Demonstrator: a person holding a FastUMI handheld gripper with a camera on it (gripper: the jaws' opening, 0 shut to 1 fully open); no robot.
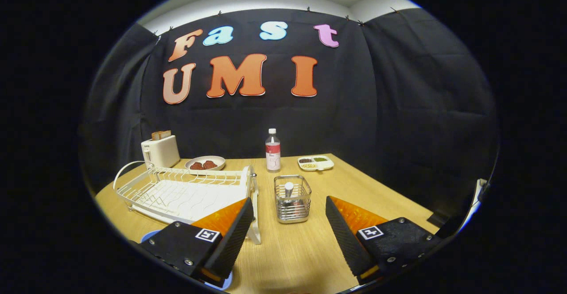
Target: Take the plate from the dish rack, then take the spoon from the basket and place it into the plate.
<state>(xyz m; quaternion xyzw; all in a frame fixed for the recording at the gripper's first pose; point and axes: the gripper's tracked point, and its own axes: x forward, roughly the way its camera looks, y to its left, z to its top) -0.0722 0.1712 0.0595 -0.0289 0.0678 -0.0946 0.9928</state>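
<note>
While the gripper (290, 232) hangs wide open and empty, the basket (292, 204) stands just ahead of it on the table (301, 254), the spoon (289, 189) upright inside for a top grasp. Left of the basket sits the rack (186, 192); a blue plate (153, 234) edge shows under the left finger. Room around the basket is free.
</note>
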